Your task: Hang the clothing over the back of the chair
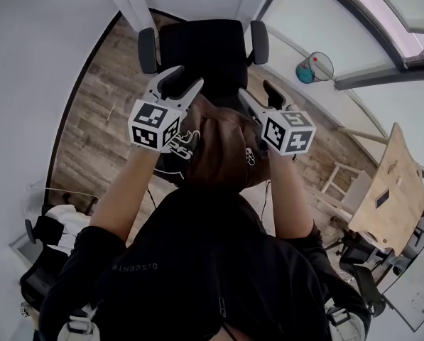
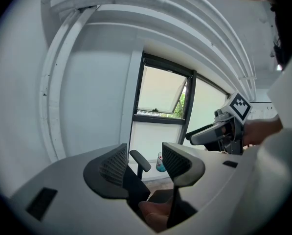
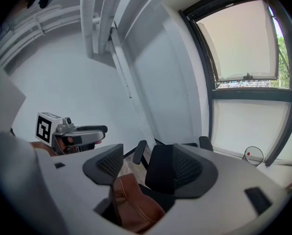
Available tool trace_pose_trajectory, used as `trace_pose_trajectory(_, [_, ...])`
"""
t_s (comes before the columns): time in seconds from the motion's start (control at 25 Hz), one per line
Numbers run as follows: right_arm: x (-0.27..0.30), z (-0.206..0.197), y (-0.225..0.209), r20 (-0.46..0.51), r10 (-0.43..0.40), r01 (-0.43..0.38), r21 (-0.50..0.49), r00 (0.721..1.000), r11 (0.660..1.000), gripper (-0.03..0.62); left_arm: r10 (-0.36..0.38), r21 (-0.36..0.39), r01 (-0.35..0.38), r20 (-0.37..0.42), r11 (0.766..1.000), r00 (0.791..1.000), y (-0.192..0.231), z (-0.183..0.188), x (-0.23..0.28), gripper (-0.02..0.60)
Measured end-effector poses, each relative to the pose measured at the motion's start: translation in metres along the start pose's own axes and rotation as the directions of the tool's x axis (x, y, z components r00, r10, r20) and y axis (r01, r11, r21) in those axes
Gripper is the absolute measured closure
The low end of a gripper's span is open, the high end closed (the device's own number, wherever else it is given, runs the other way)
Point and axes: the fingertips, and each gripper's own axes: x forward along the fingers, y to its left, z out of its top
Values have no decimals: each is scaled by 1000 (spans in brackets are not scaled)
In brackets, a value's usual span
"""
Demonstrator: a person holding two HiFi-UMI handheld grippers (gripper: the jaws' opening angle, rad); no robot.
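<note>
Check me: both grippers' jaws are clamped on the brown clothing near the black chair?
No: the jaws of the left gripper and right gripper stand open, as each gripper view shows. The brown clothing near the black chair is right.

Surface finishes around the chair, head view.

Centre: clothing (image 1: 222, 151), brown, leather-like, smooth with a low sheen, seams stitched. 12 o'clock: chair (image 1: 201, 52), matt black, with armrests (image 1: 147, 50) of smooth dark plastic. 9 o'clock: floor (image 1: 98, 130) of wood-grain planks, matt and streaky. 4 o'clock: tabletop (image 1: 389, 190) of pale, smooth wood. Left gripper (image 1: 180, 84) and right gripper (image 1: 265, 94): matt grey plastic shells, with black, finely ribbed pads (image 2: 111, 164).
</note>
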Motion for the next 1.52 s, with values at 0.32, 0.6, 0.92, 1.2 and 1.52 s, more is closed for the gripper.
trace_pose_trajectory(0.32, [-35,32,18,180,44,-35,-53,983,998,306,-16,37,14,59,999,998,-25,24,-17,362])
trace_pose_trajectory(0.6, [-77,55,42,298,96,-47,-168,950,985,344,-45,55,37,152,998,987,-60,54,-47,364])
trace_pose_trajectory(0.92, [-133,78,81,386,228,-128,-268,894,955,442,-27,117,-8,298,993,954,-97,95,-95,431])
trace_pose_trajectory(1.2, [-167,70,113,398,342,-190,-373,851,908,562,18,136,-76,380,988,925,-125,101,-136,534])
trace_pose_trajectory(1.52, [-182,33,142,334,412,-264,-409,847,874,588,25,131,-76,355,988,935,-156,76,-174,563])
